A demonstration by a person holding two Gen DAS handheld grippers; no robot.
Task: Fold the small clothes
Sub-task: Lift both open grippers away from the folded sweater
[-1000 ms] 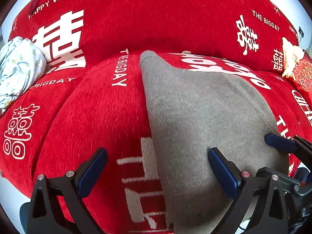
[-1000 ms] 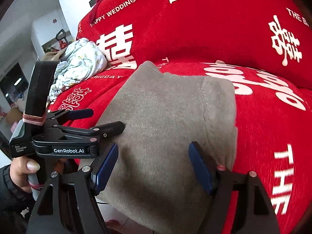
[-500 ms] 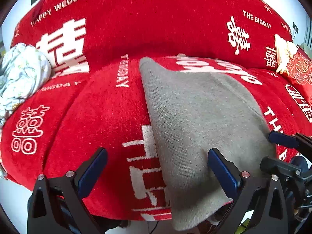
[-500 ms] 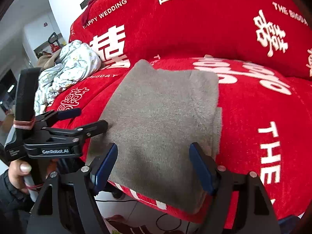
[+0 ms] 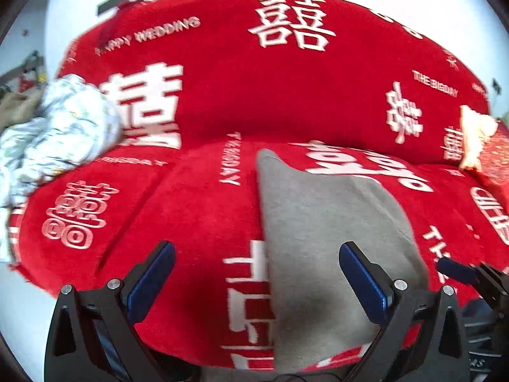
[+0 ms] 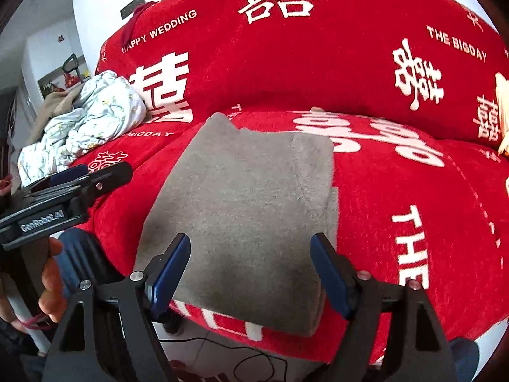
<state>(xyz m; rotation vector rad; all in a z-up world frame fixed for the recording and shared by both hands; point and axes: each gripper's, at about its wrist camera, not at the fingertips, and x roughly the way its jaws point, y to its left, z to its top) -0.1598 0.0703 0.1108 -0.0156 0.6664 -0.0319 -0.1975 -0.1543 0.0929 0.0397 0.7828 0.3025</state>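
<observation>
The folded grey fleece garment (image 6: pixel 248 216) lies lengthwise on the red wedding-print sofa seat (image 6: pixel 413 197), directly ahead of the released right gripper (image 6: pixel 251 267), rightward of the equally empty left gripper (image 5: pixel 254 273).

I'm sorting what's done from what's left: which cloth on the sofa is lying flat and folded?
The grey cloth, spread flat with straight edges on the seat, hanging over the front edge. The white floral cloth sits crumpled in a heap at the seat's left end.
</observation>
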